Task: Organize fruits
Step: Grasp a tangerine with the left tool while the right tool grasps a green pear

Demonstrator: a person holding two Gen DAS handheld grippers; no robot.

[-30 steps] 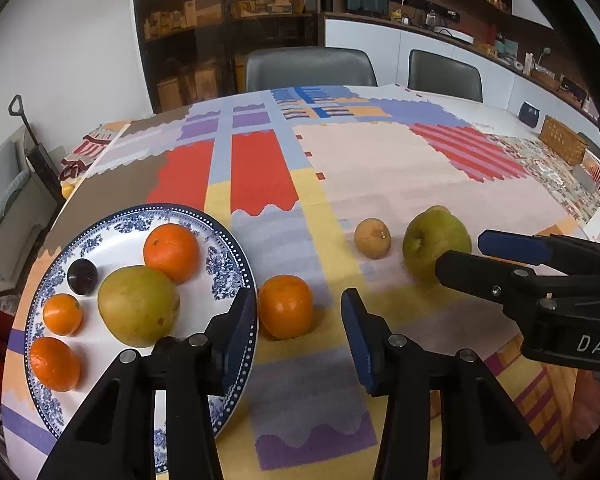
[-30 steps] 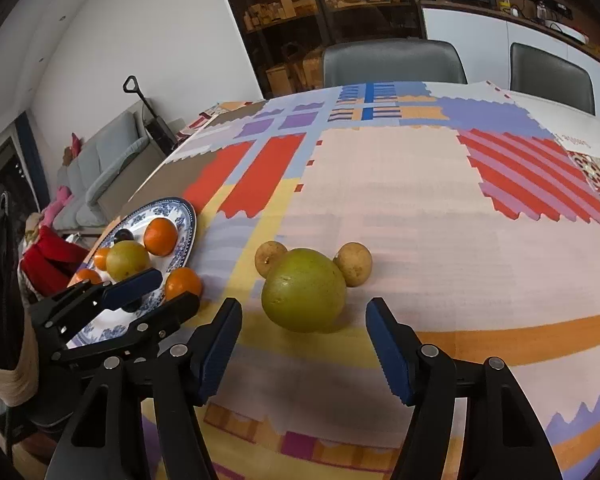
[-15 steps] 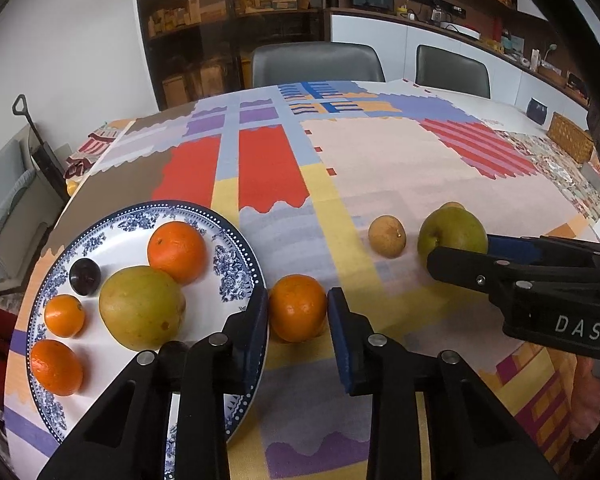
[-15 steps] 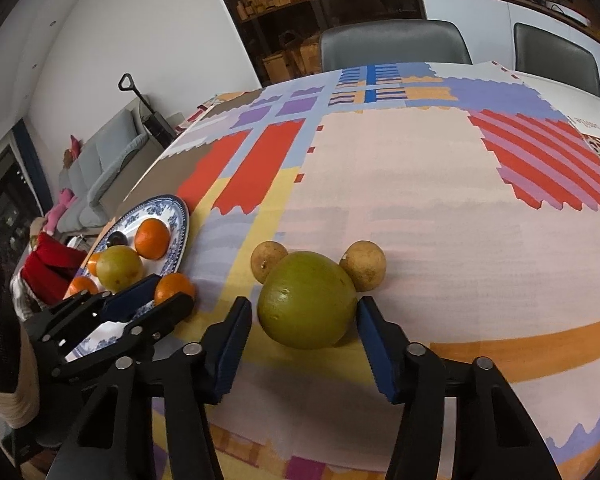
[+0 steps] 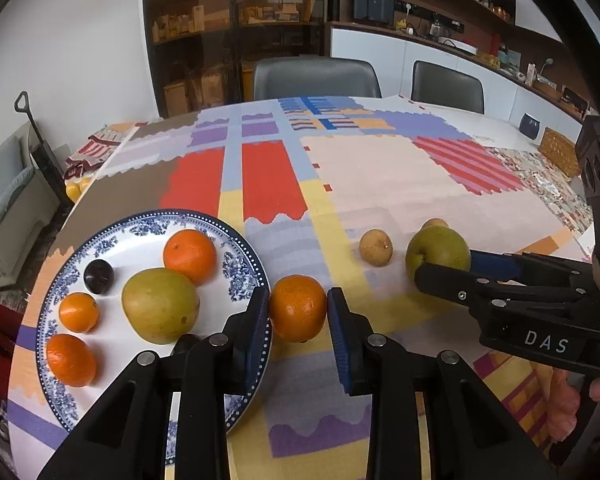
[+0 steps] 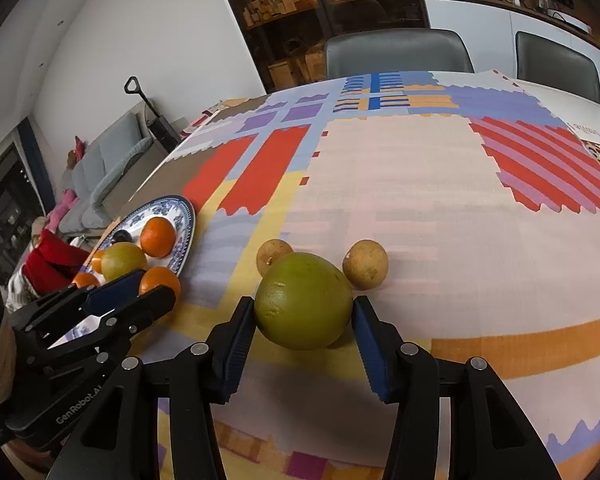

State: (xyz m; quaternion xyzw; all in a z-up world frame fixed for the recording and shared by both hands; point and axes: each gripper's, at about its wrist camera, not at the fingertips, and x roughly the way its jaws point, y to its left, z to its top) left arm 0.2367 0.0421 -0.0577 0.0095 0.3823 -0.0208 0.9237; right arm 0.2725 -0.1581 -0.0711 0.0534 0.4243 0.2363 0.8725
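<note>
Both grippers have closed in since a second ago: the left gripper (image 5: 298, 316), whose jaws then stood well apart around the loose orange (image 5: 298, 308), now has its blue pads pressed on both sides of it, and the right gripper (image 6: 304, 336) has drawn its jaws in from wide to touching the green fruit (image 6: 304, 306) on both sides.

Across the table lies a patchwork cloth (image 5: 380, 176) in red, purple, yellow and pink. On its near left part sits a blue-patterned plate (image 5: 240, 276), its rim just beside the held orange. On the plate are a green-yellow pear (image 5: 160, 304), three more oranges, the biggest (image 5: 190, 256) toward the far side, and a small dark plum (image 5: 99, 276).

Clamped in the right gripper, the green fruit rests on a yellow band of the cloth, to the right of the plate. Behind it lie two small brown fruits (image 6: 366, 264), one at each side, close to it. The orange in the left gripper sits on the cloth between the plate and the green fruit.
</note>
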